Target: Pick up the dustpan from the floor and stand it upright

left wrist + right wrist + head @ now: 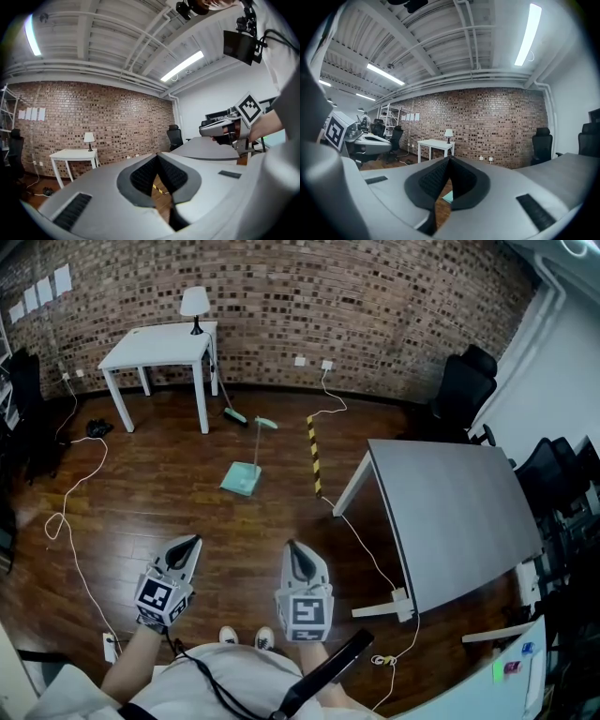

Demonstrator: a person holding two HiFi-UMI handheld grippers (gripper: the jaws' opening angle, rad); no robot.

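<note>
Held low above the person's shoes (244, 637), the left gripper (194, 542) and the right gripper (292, 547) are seen side by side. Each has its jaws pressed together at the tips, and nothing is gripped between them. Off to the right a large grey table (450, 512) is seen, and a smaller white table (159, 343) is set against the brick wall (375, 296). Between the two tables, well ahead of both grippers, the teal dustpan (242, 478) is laid on the wooden floor (169, 493), untouched, its handle directed toward the wall. A small lamp (195, 304) is placed on the white table.
</note>
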